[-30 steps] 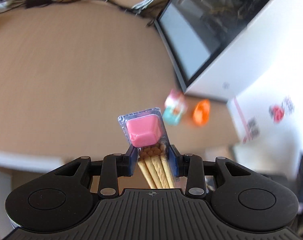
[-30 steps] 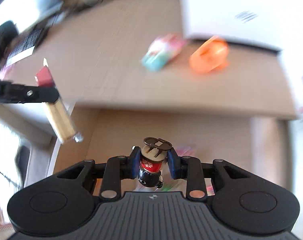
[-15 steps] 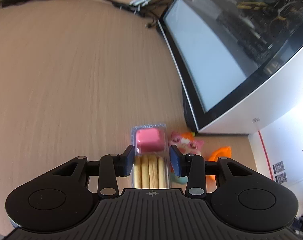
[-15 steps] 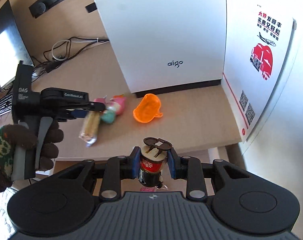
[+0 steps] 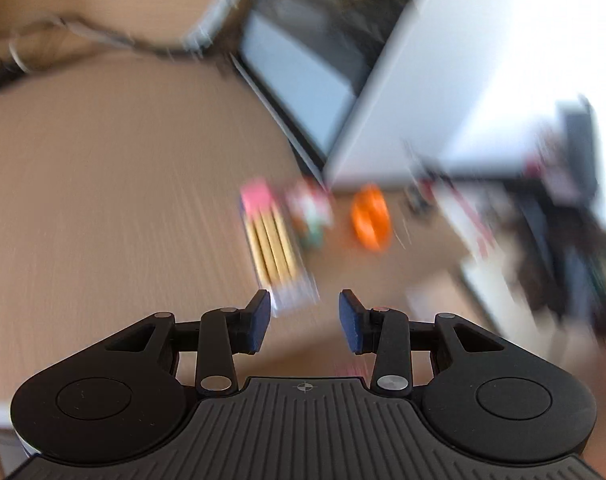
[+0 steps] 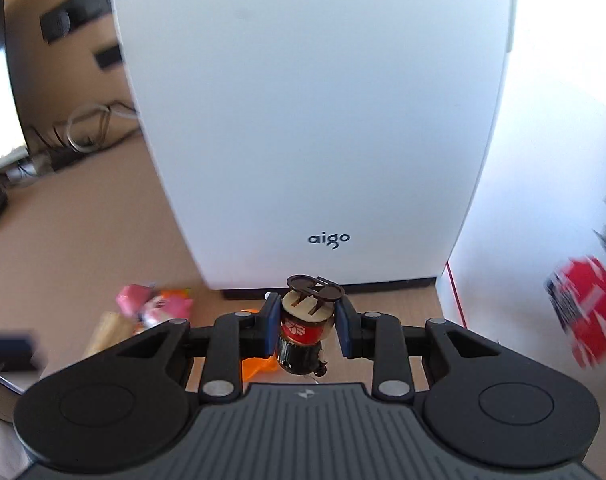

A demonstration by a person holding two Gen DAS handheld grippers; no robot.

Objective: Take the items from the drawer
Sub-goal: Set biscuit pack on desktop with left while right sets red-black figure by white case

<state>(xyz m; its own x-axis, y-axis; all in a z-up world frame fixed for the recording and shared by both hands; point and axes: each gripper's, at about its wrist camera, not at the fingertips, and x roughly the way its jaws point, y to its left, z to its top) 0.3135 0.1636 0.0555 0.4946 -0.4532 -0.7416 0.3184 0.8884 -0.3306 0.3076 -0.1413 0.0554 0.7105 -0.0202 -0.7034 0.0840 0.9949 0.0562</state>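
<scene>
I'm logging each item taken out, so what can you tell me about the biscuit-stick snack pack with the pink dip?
The clear plastic snack pack of tan biscuit sticks with a pink dip tub lies flat on the light wooden desk, pink end away from the camera. It is blurred, so the print is unreadable. It sits beside a small pink-and-teal toy figure, contact unclear. The left hand-held gripper is open with nothing between its pads; the pack's near end lies just beyond them.

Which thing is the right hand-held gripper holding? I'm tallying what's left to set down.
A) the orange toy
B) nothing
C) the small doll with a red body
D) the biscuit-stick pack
C: the right hand-held gripper is shut on the small doll with a red body, blue pads at both its sides.
</scene>
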